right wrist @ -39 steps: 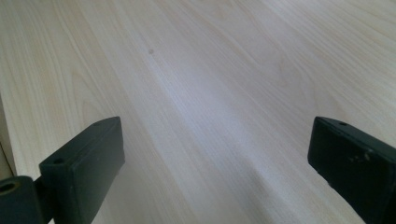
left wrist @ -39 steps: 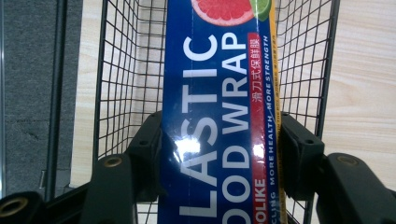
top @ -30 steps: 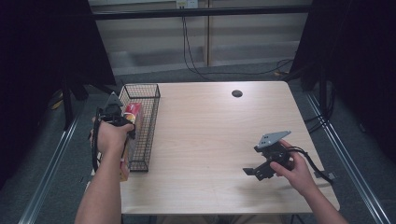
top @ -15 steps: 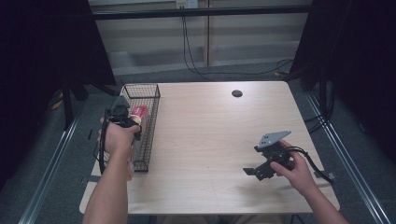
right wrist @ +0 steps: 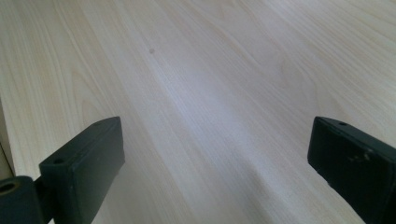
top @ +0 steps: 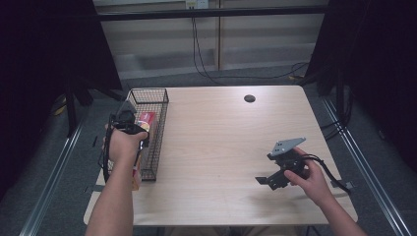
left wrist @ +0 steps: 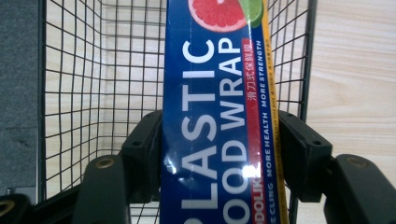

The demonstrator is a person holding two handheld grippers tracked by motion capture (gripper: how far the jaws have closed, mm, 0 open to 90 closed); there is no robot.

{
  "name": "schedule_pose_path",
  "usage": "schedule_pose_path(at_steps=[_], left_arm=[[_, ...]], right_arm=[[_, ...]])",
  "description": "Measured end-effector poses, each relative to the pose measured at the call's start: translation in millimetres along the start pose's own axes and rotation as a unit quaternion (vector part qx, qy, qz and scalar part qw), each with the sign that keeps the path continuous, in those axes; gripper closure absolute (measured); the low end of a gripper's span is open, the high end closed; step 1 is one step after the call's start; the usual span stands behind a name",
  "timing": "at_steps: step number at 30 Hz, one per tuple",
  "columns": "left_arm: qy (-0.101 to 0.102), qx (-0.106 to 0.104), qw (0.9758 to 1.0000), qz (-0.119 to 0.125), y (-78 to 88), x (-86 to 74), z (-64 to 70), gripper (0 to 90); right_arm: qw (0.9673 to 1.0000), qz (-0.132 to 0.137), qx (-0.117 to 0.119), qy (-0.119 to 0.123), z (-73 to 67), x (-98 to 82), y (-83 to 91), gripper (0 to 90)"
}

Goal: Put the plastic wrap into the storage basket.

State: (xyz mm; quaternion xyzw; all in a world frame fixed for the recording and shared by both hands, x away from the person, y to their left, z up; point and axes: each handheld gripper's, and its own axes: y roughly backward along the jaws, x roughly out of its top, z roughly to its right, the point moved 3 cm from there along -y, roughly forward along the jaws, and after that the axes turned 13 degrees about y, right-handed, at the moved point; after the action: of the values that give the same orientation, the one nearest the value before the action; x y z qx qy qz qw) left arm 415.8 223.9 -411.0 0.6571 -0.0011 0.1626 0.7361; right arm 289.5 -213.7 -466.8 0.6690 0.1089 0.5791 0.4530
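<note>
As the jaws of the left gripper (left wrist: 219, 154) have just been opening around the plastic wrap box (left wrist: 217, 112), it is barely clamped and may tip in the wire basket (left wrist: 93, 93), while the right gripper (right wrist: 215, 158) is held released over the table (right wrist: 210, 70)

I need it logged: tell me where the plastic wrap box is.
The plastic wrap box lies in the wire basket at the table's left edge, between the left tongs.

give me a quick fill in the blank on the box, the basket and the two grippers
1. The big white words on the blue box read plastic food ____.
2. The box sits between the jaws of the ____ gripper.
3. The wire basket stands at the table's ____ edge in the high view.
4. The right gripper has jaws that are ____.

Missing words: wrap; left; left; open
</note>
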Motion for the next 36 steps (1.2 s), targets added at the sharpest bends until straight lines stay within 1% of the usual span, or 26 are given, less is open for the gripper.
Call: schedule_pose_path(at_steps=[1, 2, 3, 4, 5, 7, 8, 9, 11, 13, 14, 15, 17, 18, 19, 20, 21, 22, 24, 26, 28, 30, 35, 36], left_arm=[[-0.005, -0.003, 1.0000, 0.003, 2.6, 0.5, -0.4, 36.7], [-0.005, -0.007, 1.0000, 0.002, 4.8, 0.7, -0.4, 35.9], [0.000, -0.010, 0.9999, 0.001, 6.8, 0.3, 0.2, 34.1], [-0.006, -0.015, 0.9999, 0.003, 9.1, 1.0, -0.9, 34.1], [-0.003, -0.018, 0.9998, 0.003, 11.2, 0.8, -0.2, 33.2], [-0.012, -0.013, 0.9998, 0.008, 15.9, 1.1, 0.5, 32.5], [-0.013, -0.020, 0.9997, 0.008, 18.5, 1.1, 1.1, 32.2], [-0.014, -0.023, 0.9996, 0.010, 20.2, 1.0, 1.6, 31.1], [-0.025, -0.027, 0.9993, 0.007, 25.2, 1.1, 1.3, 30.2], [-0.031, -0.030, 0.9990, 0.013, 29.2, 0.6, 2.3, 29.5], [-0.038, -0.030, 0.9987, 0.014, 31.0, 0.4, 2.4, 28.6], [-0.037, -0.038, 0.9985, 0.016, 32.8, -0.2, 3.3, 28.1], [-0.043, -0.051, 0.9977, 0.015, 35.9, -1.4, 4.4, 27.6], [-0.047, -0.053, 0.9973, 0.017, 37.2, -1.9, 5.2, 27.1], [-0.056, -0.056, 0.9968, 0.017, 38.9, -2.0, 5.6, 27.0], [-0.055, -0.060, 0.9965, 0.018, 40.3, -2.8, 7.3, 26.7], [-0.059, -0.067, 0.9958, 0.021, 42.2, -3.5, 9.1, 26.3], [-0.065, -0.068, 0.9953, 0.022, 43.6, -3.7, 10.0, 26.2], [-0.073, -0.078, 0.9940, 0.024, 46.3, -5.8, 14.9, 26.2], [-0.088, -0.081, 0.9925, 0.025, 48.8, -7.6, 19.7, 26.0], [-0.098, -0.090, 0.9909, 0.025, 50.7, -10.1, 25.6, 25.7], [-0.103, -0.102, 0.9891, 0.025, 51.6, -12.4, 31.1, 25.2], [-0.120, -0.116, 0.9856, 0.027, 49.8, -16.9, 39.7, 24.4], [-0.122, -0.117, 0.9852, 0.025, 49.3, -18.1, 41.2, 24.3]], right_arm=[[1.0000, 0.001, 0.000, 0.000, 0.1, 0.1, 0.2, 3.5], [1.0000, 0.001, 0.001, -0.001, 0.2, 0.2, 0.4, 3.5], [1.0000, 0.003, -0.001, 0.000, 0.7, 0.3, 0.7, 3.5], [1.0000, 0.003, -0.001, 0.000, 0.7, 0.3, 0.7, 3.5], [1.0000, 0.003, -0.001, 0.000, 0.8, 0.3, 0.9, 3.5], [1.0000, 0.007, 0.000, 0.000, 0.7, 0.3, 0.9, 3.5], [1.0000, 0.008, 0.002, 0.002, 0.7, 0.2, 1.3, 3.5], [1.0000, 0.007, 0.001, -0.001, 0.3, 0.3, 1.8, 3.5], [1.0000, 0.008, 0.001, -0.004, 0.4, 0.6, 1.7, 3.5], [0.9999, 0.009, 0.001, -0.005, 0.3, 0.7, 1.7, 3.5], [1.0000, 0.008, 0.001, -0.003, 0.4, 0.6, 1.5, 3.5], [1.0000, 0.008, 0.001, -0.002, 0.3, 0.5, 1.2, 3.5], [1.0000, 0.003, 0.000, -0.002, -0.4, 0.2, 1.3, 3.5], [1.0000, 0.004, -0.002, -0.002, -0.3, 0.2, 1.1, 3.5], [1.0000, 0.005, -0.001, -0.002, -0.4, 0.2, 1.2, 3.5], [1.0000, 0.005, -0.001, -0.003, -0.7, 0.2, 1.2, 3.5], [1.0000, 0.003, -0.002, -0.002, -0.6, 0.1, 1.3, 3.5], [1.0000, 0.004, -0.001, -0.002, -0.8, -0.3, 1.2, 3.5], [1.0000, 0.003, -0.002, -0.003, -1.0, -0.9, 1.6, 3.5], [1.0000, 0.007, 0.002, -0.003, -0.3, -1.3, 1.8, 3.5], [1.0000, 0.007, 0.001, -0.005, 0.1, -1.6, 2.4, 3.5], [1.0000, 0.005, -0.001, -0.005, 0.2, -1.5, 3.0, 3.5], [1.0000, 0.006, -0.001, -0.004, 0.6, -1.7, 3.2, 3.5], [1.0000, 0.006, -0.001, -0.004, 0.7, -1.7, 3.2, 3.5]])
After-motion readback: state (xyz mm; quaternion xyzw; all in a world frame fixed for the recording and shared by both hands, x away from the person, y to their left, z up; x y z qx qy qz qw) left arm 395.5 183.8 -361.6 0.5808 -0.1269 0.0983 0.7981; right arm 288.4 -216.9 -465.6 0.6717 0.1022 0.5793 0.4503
